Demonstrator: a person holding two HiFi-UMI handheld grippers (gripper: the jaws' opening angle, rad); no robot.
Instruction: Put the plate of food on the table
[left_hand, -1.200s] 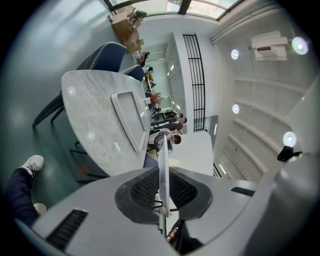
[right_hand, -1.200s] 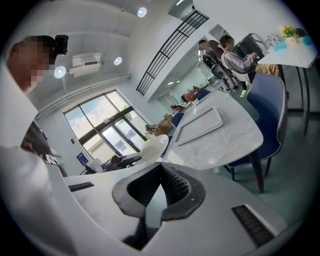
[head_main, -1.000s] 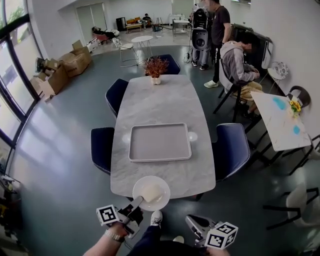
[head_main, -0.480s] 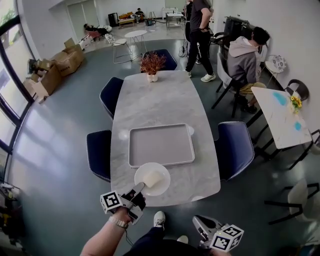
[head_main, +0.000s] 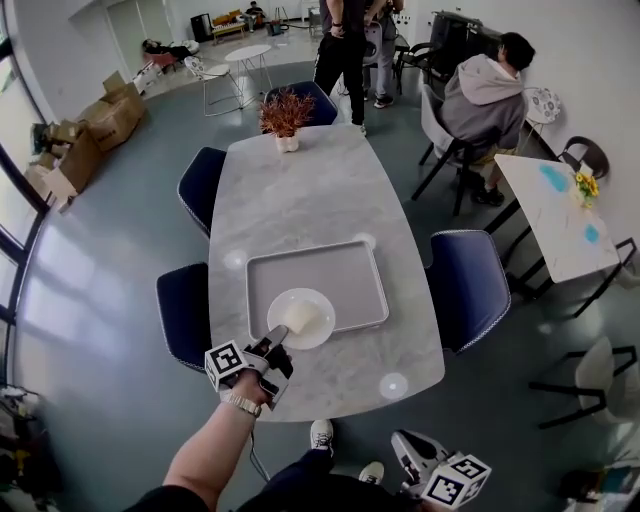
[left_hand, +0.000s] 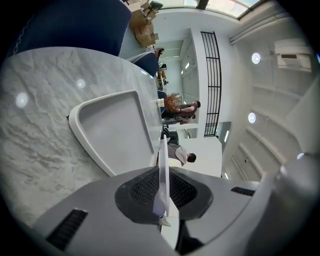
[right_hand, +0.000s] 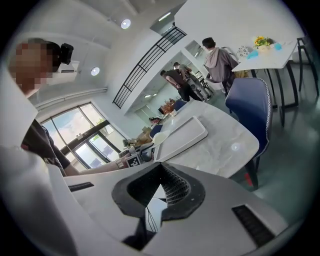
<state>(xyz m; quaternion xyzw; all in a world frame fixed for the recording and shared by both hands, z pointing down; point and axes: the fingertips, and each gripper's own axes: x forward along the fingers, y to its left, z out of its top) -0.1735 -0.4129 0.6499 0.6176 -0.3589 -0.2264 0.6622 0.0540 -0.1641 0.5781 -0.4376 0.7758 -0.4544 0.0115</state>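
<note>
A white plate with a pale piece of food on it hangs over the near left corner of the grey tray, on the marble table. My left gripper is shut on the plate's near rim. In the left gripper view the plate shows edge-on between the pads, with the tray ahead of my left gripper. My right gripper hangs low off the table's near right corner. In its own view my right gripper shows a narrow gap between the pads with nothing in it.
Blue chairs stand along both sides of the table. A potted dried plant sits at the far end. A person sits and others stand at the back right, near a white side table. Cardboard boxes lie at the left.
My left gripper has carried the plate forward from the table's near edge to above the tray's near left corner. My right gripper has stayed low at the bottom right.
</note>
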